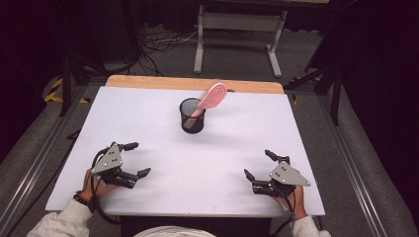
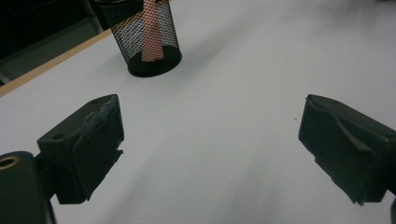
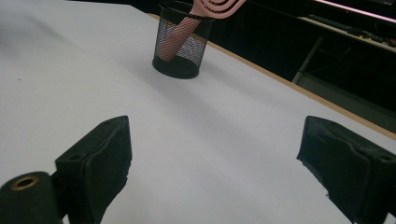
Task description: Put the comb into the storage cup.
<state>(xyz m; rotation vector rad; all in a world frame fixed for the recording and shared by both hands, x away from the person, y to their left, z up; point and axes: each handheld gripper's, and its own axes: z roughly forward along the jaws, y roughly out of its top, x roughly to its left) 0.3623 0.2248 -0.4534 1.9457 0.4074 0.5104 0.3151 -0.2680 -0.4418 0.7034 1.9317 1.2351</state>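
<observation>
Pink hairbrush (image 1: 211, 98) tilted in mesh cup (image 1: 191, 118)

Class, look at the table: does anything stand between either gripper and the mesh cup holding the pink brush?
Nothing visible does. Bare white table lies between the left gripper, the right gripper and the mesh cup with the pink brush.

No readable text, label or number appears anywhere.

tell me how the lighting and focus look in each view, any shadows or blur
High view: the white table is evenly lit, the surroundings dark, and the mesh cup casts only a faint shadow. Left gripper view: the cup is fairly sharp, the near jaws softer, the image slightly grainy. Right gripper view: the cup throws a soft shadow toward the camera, and the background is dim.
</observation>
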